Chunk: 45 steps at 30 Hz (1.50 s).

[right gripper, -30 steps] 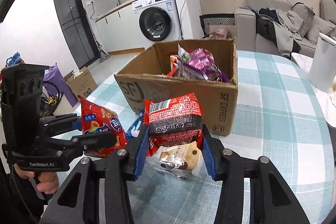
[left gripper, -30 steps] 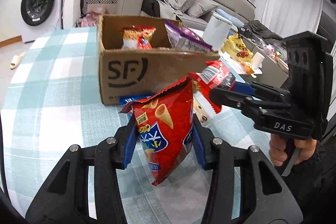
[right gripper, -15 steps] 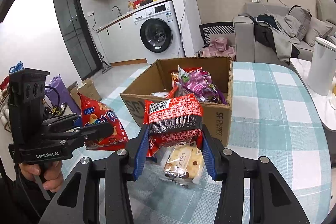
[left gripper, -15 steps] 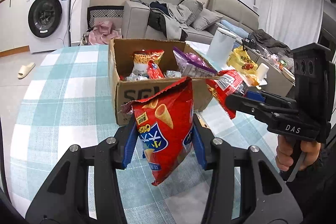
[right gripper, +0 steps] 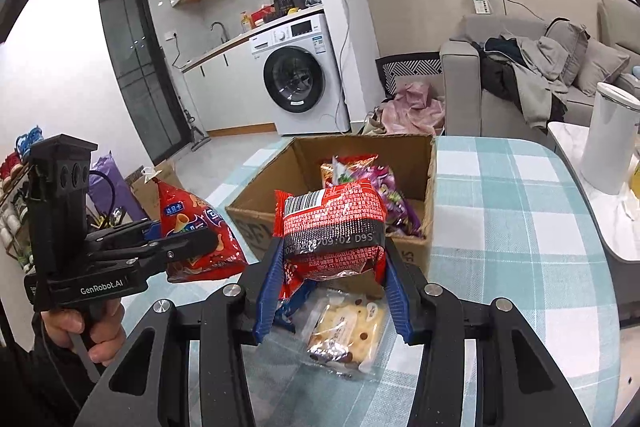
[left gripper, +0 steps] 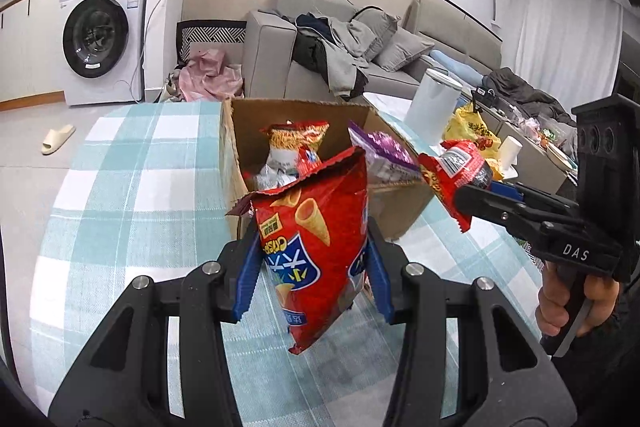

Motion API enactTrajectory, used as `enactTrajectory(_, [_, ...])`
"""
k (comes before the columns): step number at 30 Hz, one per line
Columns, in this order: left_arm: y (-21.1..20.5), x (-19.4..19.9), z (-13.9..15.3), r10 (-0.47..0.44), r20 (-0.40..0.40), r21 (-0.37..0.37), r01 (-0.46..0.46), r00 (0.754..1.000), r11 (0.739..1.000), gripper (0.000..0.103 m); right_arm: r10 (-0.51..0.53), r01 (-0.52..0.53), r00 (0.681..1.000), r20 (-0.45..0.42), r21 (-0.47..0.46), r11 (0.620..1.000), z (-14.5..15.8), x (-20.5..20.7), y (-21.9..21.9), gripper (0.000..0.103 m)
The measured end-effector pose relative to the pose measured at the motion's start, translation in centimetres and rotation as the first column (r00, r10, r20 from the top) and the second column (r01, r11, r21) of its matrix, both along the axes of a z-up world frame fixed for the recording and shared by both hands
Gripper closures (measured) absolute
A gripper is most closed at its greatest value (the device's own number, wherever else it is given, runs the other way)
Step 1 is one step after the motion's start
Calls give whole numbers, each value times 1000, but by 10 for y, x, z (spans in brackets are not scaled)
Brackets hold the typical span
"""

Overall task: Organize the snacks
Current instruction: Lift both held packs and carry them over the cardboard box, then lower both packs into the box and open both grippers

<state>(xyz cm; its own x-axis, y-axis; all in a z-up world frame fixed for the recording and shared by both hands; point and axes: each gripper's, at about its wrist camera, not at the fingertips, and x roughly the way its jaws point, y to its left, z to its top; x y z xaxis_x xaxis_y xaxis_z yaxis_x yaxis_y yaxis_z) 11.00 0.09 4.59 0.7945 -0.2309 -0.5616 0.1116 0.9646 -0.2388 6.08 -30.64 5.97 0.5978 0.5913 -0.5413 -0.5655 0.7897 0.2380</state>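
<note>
My left gripper [left gripper: 312,277] is shut on a red cone-snack bag [left gripper: 316,247], held in the air just in front of the open cardboard box [left gripper: 240,163]. It also shows in the right wrist view [right gripper: 200,239]. My right gripper [right gripper: 332,287] is shut on a red-and-black snack pack [right gripper: 332,227], held above the table before the box [right gripper: 430,187]. In the left wrist view this pack [left gripper: 456,171] hangs at the box's right corner. The box holds several snack bags, among them a purple one [left gripper: 380,151]. A clear-wrapped biscuit pack [right gripper: 344,331] lies on the table under the right gripper.
The table has a teal-and-white checked cloth [left gripper: 132,187]. A white cylindrical container [right gripper: 608,139] stands on a side counter to the right. A sofa [left gripper: 360,51] and a washing machine [left gripper: 100,39] stand behind the table. A blue wrapper [right gripper: 296,303] lies by the biscuit pack.
Both grippers have risen with their packs and now look down into the box from higher up. Both stay shut on their packs.
</note>
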Motion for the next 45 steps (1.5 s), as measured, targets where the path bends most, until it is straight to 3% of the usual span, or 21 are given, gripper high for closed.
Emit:
enactTrajectory(12, [2, 26, 25, 29, 50, 10, -30, 998, 1000, 59, -61, 61, 998, 20, 15, 998, 17, 27, -4, 56])
enactTrajectory(24, [10, 61, 37, 49, 58, 3, -49, 997, 999, 59, -122, 125, 990, 67, -43, 991, 22, 58, 7, 56])
enactTrajectory(34, [9, 92, 24, 70, 51, 42, -72, 996, 997, 59, -176, 181, 982, 62, -92, 979, 4, 88, 18, 56])
enactTrajectory(45, [-1, 113, 5, 70, 50, 78, -74, 996, 994, 59, -131, 132, 991, 24, -104, 986, -10, 108, 41, 56])
